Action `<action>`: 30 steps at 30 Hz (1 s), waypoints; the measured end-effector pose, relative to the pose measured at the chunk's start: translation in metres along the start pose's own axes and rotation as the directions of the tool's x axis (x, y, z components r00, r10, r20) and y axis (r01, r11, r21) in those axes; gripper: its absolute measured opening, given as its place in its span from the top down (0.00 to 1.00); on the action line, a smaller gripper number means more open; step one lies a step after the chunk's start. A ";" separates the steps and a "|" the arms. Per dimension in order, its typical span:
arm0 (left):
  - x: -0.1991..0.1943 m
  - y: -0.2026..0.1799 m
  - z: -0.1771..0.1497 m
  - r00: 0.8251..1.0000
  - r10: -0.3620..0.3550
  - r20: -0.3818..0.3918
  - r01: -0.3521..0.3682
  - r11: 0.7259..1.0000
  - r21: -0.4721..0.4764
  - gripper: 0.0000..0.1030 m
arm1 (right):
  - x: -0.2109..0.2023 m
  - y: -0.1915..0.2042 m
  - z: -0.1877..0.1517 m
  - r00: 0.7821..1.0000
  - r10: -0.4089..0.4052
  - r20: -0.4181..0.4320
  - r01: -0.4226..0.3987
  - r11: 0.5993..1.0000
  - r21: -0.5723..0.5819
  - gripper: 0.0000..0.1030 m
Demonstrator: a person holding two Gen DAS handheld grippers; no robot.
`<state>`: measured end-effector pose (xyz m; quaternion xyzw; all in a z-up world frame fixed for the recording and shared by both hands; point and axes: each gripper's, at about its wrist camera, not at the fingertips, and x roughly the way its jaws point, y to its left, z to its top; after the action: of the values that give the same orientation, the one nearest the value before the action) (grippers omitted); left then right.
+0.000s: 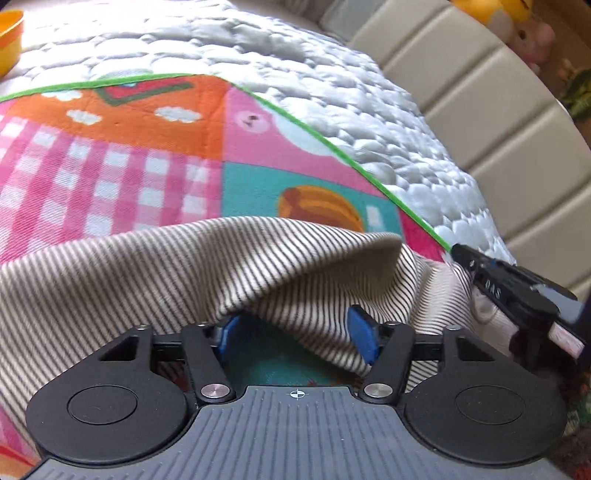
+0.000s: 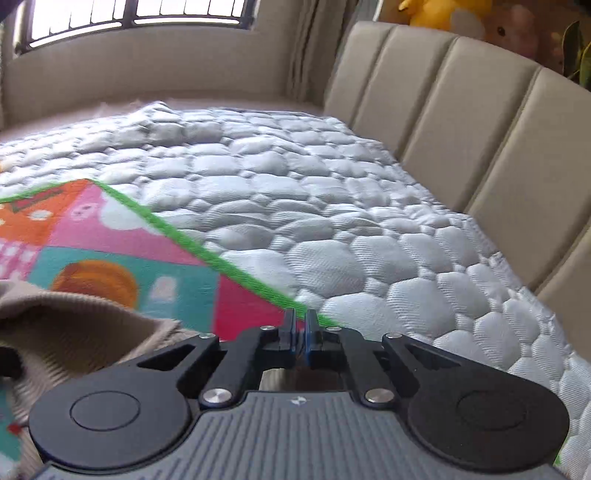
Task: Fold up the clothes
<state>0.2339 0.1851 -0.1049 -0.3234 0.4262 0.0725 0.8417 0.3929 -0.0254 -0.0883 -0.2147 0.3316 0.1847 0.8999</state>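
Left hand-held gripper (image 1: 295, 332) gapes under ribbed striped garment (image 1: 147, 273); right hand-held gripper (image 2: 302, 332) pinched together.

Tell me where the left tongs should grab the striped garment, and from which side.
Probably the raised folded edge of the striped garment, taken from the near side. It arches over the open left tongs, so the fingers can close on it there.

Bright daylight from the window (image 2: 136, 14); edges bend, right view perhaps motion-blurred.
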 end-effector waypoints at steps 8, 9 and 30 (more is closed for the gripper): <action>-0.010 0.009 0.009 0.993 0.076 0.086 -0.073 0.997 -0.041 0.43 | -0.038 -0.040 -0.028 0.985 0.164 0.055 -0.171 0.973 0.155 0.82; -0.014 0.007 0.008 0.992 0.074 0.098 -0.070 0.997 -0.044 0.41 | -0.048 -0.040 -0.030 0.974 0.214 0.070 -0.223 0.962 0.158 0.65; 0.011 -0.046 -0.038 0.991 -0.089 -0.104 0.113 0.962 0.249 0.33 | -0.015 -0.039 -0.026 0.994 0.106 -0.005 -0.104 0.981 0.162 0.89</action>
<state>0.2337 0.1246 -0.1066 -0.2371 0.4531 -0.0408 0.8584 0.3871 -0.0742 -0.0860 -0.1245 0.3623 0.2030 0.9011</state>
